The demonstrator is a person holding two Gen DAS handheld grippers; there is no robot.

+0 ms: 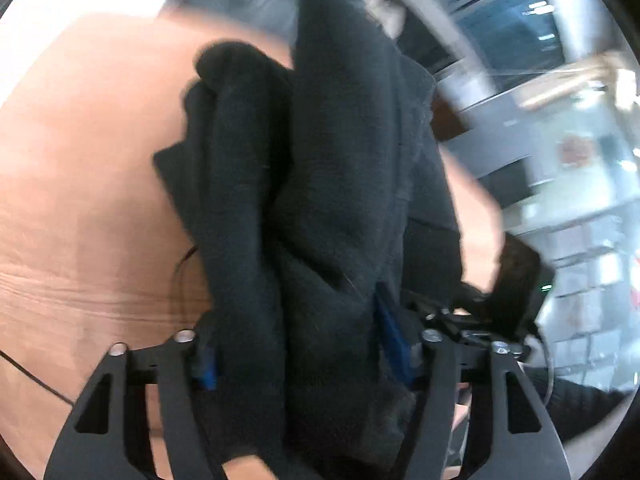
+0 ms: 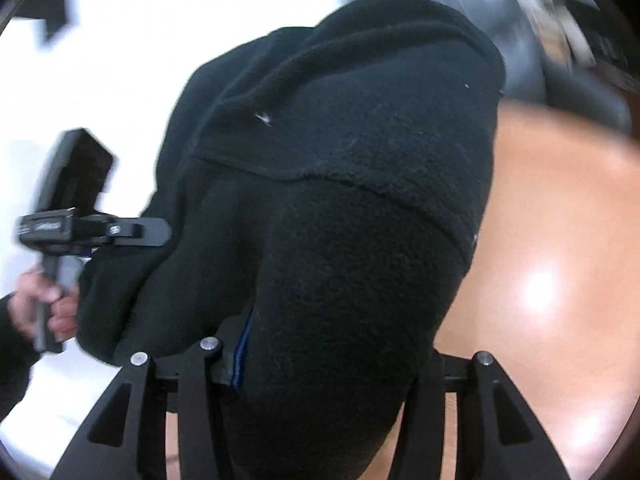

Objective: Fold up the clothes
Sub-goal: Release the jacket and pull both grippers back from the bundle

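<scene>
A black fleece garment hangs bunched in front of both cameras, lifted off the brown wooden table. My left gripper is shut on a thick bundle of the fleece between its blue-padded fingers. My right gripper is shut on another part of the same garment, which drapes over and hides its right finger. The right gripper shows in the left wrist view at the right, and the left gripper shows in the right wrist view at the left, held by a hand.
The table also shows in the right wrist view with glare on it. A thin black cable lies on the table at the lower left. Blurred shelving and room background lie beyond the table's far edge.
</scene>
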